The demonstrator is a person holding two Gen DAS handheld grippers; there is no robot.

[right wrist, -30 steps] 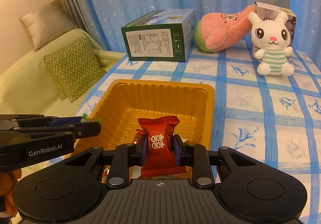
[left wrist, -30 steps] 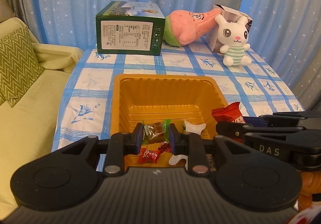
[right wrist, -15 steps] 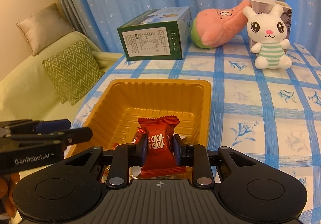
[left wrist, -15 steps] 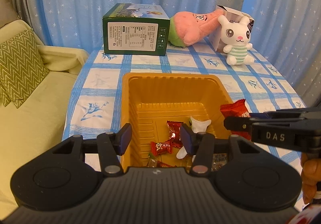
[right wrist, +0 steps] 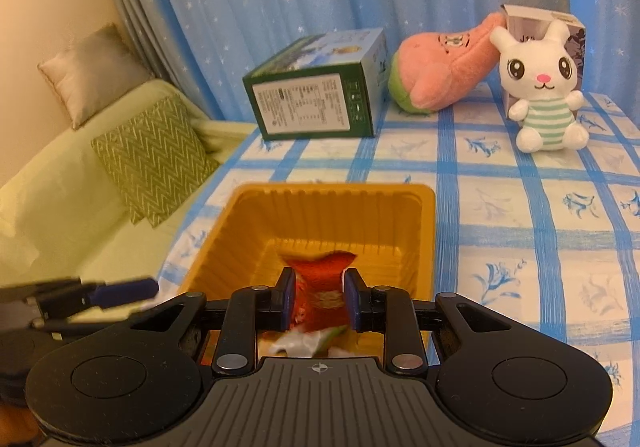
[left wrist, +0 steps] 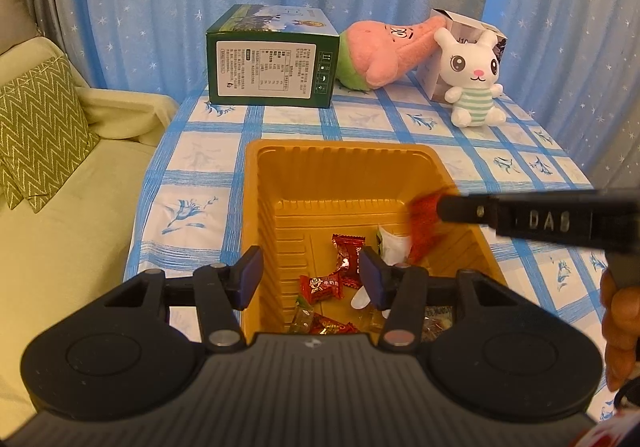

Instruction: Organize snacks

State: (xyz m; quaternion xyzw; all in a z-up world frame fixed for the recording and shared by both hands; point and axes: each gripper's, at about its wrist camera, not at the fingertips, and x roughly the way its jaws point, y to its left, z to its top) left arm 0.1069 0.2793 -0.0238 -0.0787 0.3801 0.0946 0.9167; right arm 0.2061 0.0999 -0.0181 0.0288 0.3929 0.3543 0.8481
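Note:
An orange plastic tray [left wrist: 280,183] sits on the blue checked tablecloth and holds several wrapped candies [left wrist: 348,259]. My left gripper [left wrist: 310,277] is open and empty above the tray's near end. My right gripper [right wrist: 319,301] is shut on a red snack packet [right wrist: 320,287] over the tray [right wrist: 424,215]. In the left wrist view the right gripper [left wrist: 444,209] reaches in from the right with the blurred red packet [left wrist: 424,223] above the tray's right side.
A green carton [left wrist: 272,59], a pink plush [left wrist: 380,51] and a white rabbit plush [left wrist: 474,81] in front of a small box stand at the table's far end. A green sofa with a zigzag cushion [left wrist: 40,131] lies to the left. Blue curtains hang behind.
My left gripper opened and dropped its green-wrapped candy into the tray, then pulled back. My right gripper has moved forward and down over the tray with the red packet.

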